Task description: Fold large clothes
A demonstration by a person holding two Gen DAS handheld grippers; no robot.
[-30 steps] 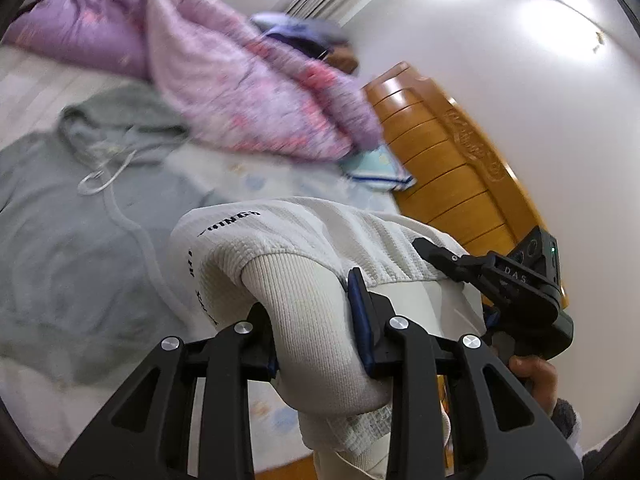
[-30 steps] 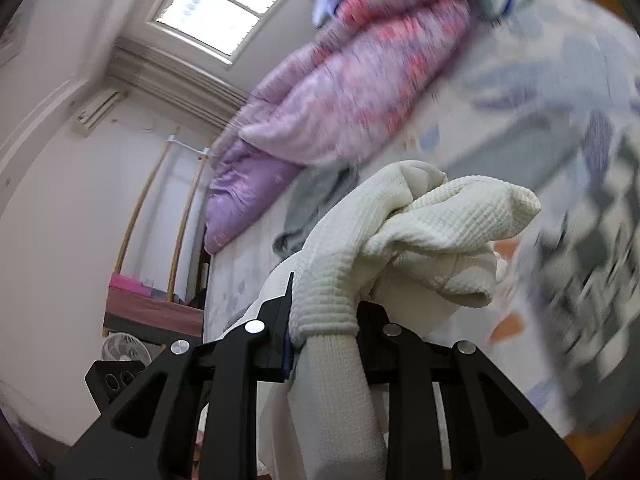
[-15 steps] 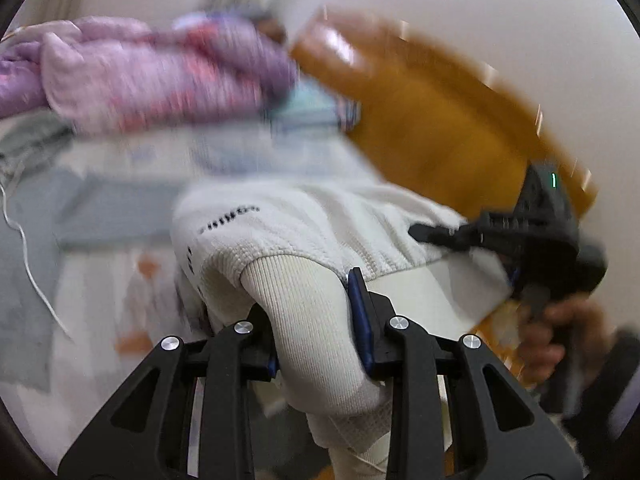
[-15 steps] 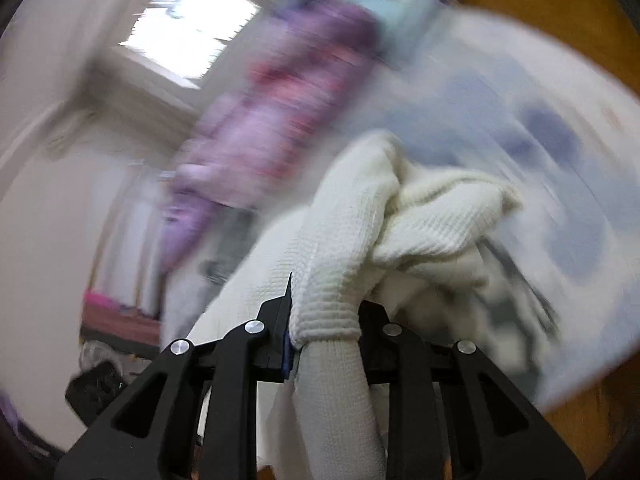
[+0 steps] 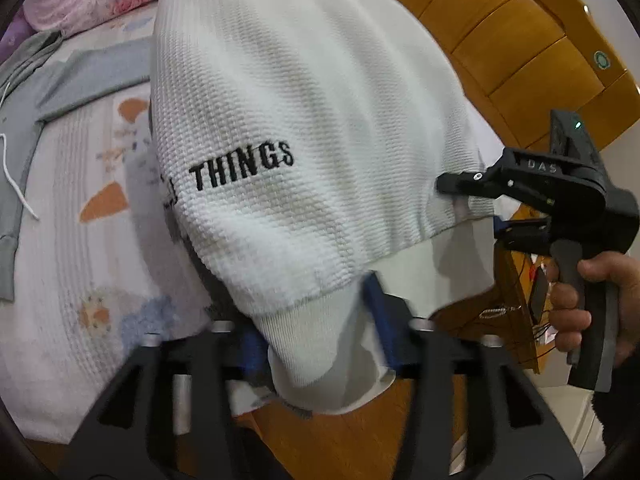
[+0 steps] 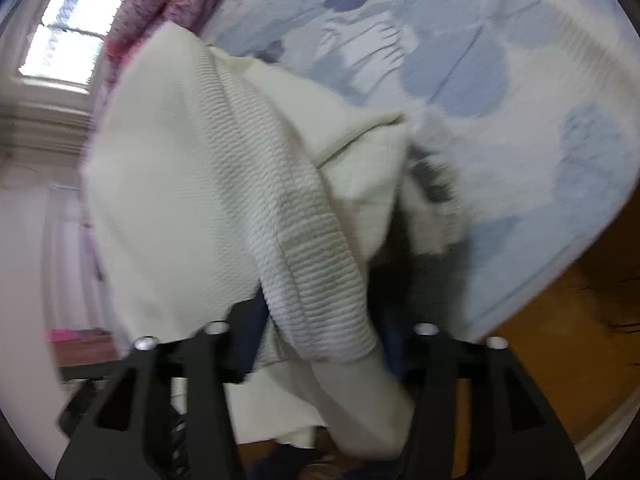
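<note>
Seemingly released: white waffle-knit sweatshirt [image 5: 304, 112] lettered "THINGS" draped at the foot of the pale floral-quilted bed [image 5: 80, 248], ribbed hem between left tongs [image 5: 316, 328] and right tongs [image 6: 320, 336], both having just been opening, pads parted to drop it

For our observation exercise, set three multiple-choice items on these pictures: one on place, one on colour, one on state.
1. The grey hoodie lies: A on the bed, left of the white sweater; B on the floor; C on a chair.
2. The sweater's lettering is: A red; B black; C blue.
3. The left gripper's jaws: A shut, empty; B out of view; C apart, ribbed hem between.
Key: A, it lies on the bed at left; B, THINGS is black; C, they have just been opening.
</note>
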